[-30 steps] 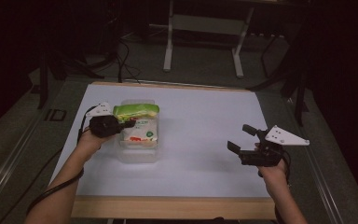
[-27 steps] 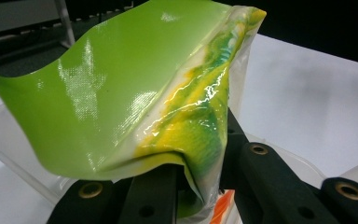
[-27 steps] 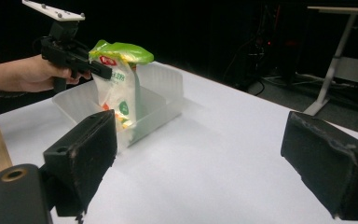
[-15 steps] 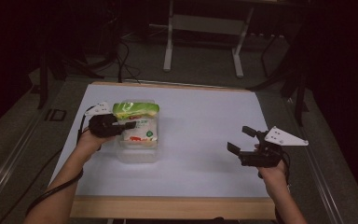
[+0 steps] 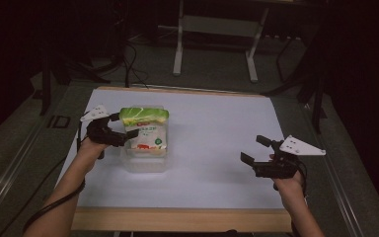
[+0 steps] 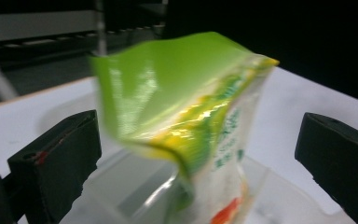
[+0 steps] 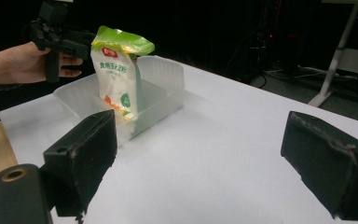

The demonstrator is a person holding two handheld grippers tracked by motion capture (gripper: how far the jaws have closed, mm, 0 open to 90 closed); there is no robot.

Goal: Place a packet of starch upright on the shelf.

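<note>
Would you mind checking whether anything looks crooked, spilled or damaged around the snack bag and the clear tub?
Nothing is spilled or broken. The snack bag stands upright in the clear tub, its green top crumpled and bent over. The left gripper has just opened; its pads stand clear on either side of the bag's top.

The left gripper (image 6: pixel 200 154) had just been opening its jaws, and they stood wide apart, one black block at the lower left and the other at the right edge. Between them stood a snack bag (image 6: pixel 186 107), upright and touched by neither jaw. Its top was green and crumpled, folded over a little, with a yellow band beneath and a white body printed in green, with a spot of red lower down. The bag stood in a clear plastic tub (image 6: pixel 135 191), which rested on a white table (image 6: pixel 298 98). Behind lay darkness.
</note>
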